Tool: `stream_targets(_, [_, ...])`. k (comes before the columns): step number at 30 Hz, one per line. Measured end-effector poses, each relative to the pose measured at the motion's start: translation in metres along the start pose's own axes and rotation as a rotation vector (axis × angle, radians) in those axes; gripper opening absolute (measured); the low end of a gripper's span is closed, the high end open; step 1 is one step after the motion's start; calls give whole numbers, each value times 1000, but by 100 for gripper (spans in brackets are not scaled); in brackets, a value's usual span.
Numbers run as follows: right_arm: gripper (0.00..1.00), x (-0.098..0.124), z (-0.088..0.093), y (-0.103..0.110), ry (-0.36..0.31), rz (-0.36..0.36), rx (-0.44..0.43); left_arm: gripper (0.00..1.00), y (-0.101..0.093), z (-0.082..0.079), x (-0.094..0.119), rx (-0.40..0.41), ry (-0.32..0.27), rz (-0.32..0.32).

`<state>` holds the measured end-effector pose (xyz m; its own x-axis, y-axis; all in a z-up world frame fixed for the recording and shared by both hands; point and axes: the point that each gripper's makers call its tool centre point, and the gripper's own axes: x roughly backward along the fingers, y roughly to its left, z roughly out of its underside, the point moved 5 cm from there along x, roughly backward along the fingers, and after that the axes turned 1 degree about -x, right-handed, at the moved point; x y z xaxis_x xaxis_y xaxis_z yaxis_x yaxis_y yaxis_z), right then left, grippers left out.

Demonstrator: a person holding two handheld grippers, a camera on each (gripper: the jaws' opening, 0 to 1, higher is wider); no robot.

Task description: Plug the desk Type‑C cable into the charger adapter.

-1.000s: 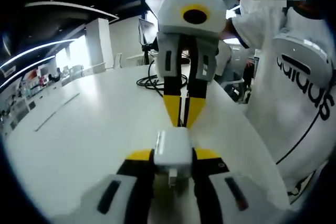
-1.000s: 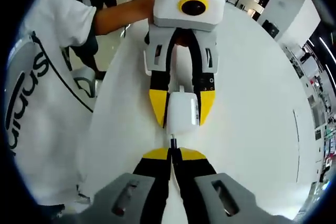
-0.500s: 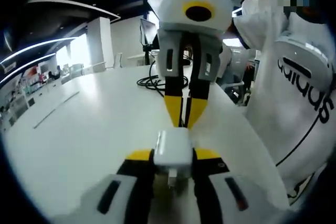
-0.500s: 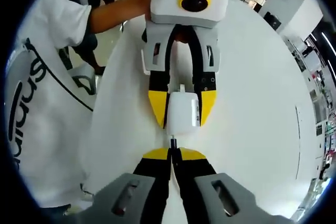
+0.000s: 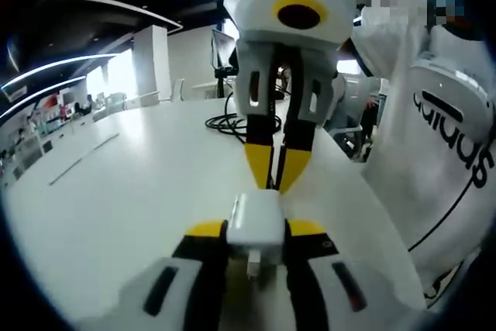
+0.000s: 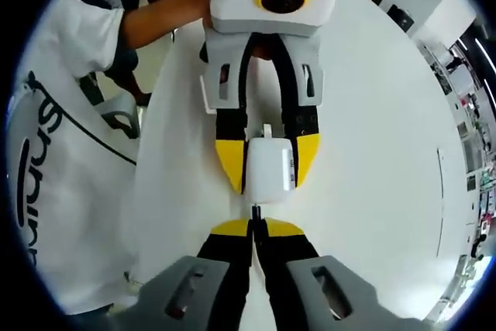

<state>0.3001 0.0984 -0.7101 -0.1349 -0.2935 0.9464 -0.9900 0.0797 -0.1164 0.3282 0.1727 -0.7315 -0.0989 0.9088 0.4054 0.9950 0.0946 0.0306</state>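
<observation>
Left gripper view, lower centre: the left gripper point(image 5: 256, 230) has its yellow-tipped fingers point(image 5: 204, 229) clenched on the white charger adapter point(image 5: 256, 220), one on each side of the block. Directly beyond the adapter, at frame centre, the right gripper point(image 5: 276, 184) points toward it, fingers pressed together on the thin dark Type-C cable point(image 5: 272, 162), which runs up between them. Its tip appears to meet the adapter's far face; whether it is seated cannot be told. The white counter point(image 5: 116, 191) lies beneath both. Farther back, upper centre, a coil of dark cables point(image 5: 229, 122) rests on the counter. A person in a white shirt point(image 5: 442, 153) occupies the right side.

Right gripper view, lower centre: the right gripper point(image 6: 255, 226) is closed on the plug end point(image 6: 255, 212), which stands just at the adapter's point(image 6: 268, 170) near face. The left gripper point(image 6: 265, 180) grips the adapter at centre.
</observation>
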Motion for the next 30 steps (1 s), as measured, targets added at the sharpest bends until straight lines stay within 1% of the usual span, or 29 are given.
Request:
stream_targets(3, [3, -1, -1, 1, -2, -7, -2, 27, 0, 0, 0, 0, -2, -1])
stream_targets(5, [4, -1, -1, -2, -15, -15, -10, 27, 1, 0, 0, -2, -6, 2])
stream_targets(6, [4, -2, -1, -2, -33, -22, -3, 27, 1, 0, 0, -5, -9, 3])
stream_targets(7, [4, -3, -1, -2, -76, -31, 13, 28, 1, 0, 0, -6, -13, 4])
stream_targets(8, [4, -3, 0, -2, -104, -34, 18, 28, 1, 1, 0, -5, -20, 5])
stream_targets(9, [4, -2, 2, -2, -131, -37, 8, 28, 1, 1, 0, -4, -26, 6])
stream_targets(10, [5, -2, 5, -2, -152, -41, -4, 28, 1, 1, -1, -1, -31, 7])
stream_targets(11, [6, -1, 9, -2, -163, -48, 4, 28, 1, 1, -1, 0, -33, 8])
stream_targets(13, [15, -1, 15, -3, -194, -52, -6, 28, 1, 1, -1, 0, -34, 10])
stream_targets(15, [26, -1, 21, -3, -245, -55, -20, 28, 1, 1, -1, -1, -35, 12])
stream_targets(16, [26, -1, 23, -3, -278, -58, -26, 28, 1, 1, -1, -1, -35, 14])
stream_targets(17, [24, 0, 23, -2, -337, -69, -24, 28, 1, 1, -1, 0, -35, 15])
stream_targets(18, [23, 2, 23, -2, -380, -69, -22, 28, 1, 1, -2, 0, -35, 17])
stream_targets(19, [23, 4, 20, -5, -442, -54, -2, 28, 1, 1, -2, 0, -35, 18])
stream_targets(20, [23, 6, 18, -6, -485, -41, 12, 28, 1, 1, -2, 0, -36, 19])
stream_targets(21, [23, 9, 18, -6, -546, -34, 27, 28, 1, 1, -2, 0, -38, 19])
stream_targets(22, [23, 11, 20, -6, -584, -38, 21, 28, 1, 1, -1, 1, -40, 19])
stream_targets(24, [23, 12, 24, -5, -640, -46, -21, 28, 1, 1, -1, 3, -42, 17])
stream_targets(25, [24, 11, 25, -5, -659, -57, -31, 28, 1, 1, -1, 4, -43, 16])
stream_targets(26, [25, 9, 29, -6, -686, -55, -49, 28, 1, 1, -1, 5, -44, 15])
stream_targets(27, [26, 7, 31, -9, -710, -38, -70, 28, 1, 1, 0, 7, -45, 14])
stream_targets(29, [25, 4, 35, -8, -748, -49, -89, 28, 1, 2, 0, 9, -46, 12])
stream_targets(30, [25, 3, 35, -10, -779, -37, -89, 28, 1, 2, 0, 9, -46, 11])
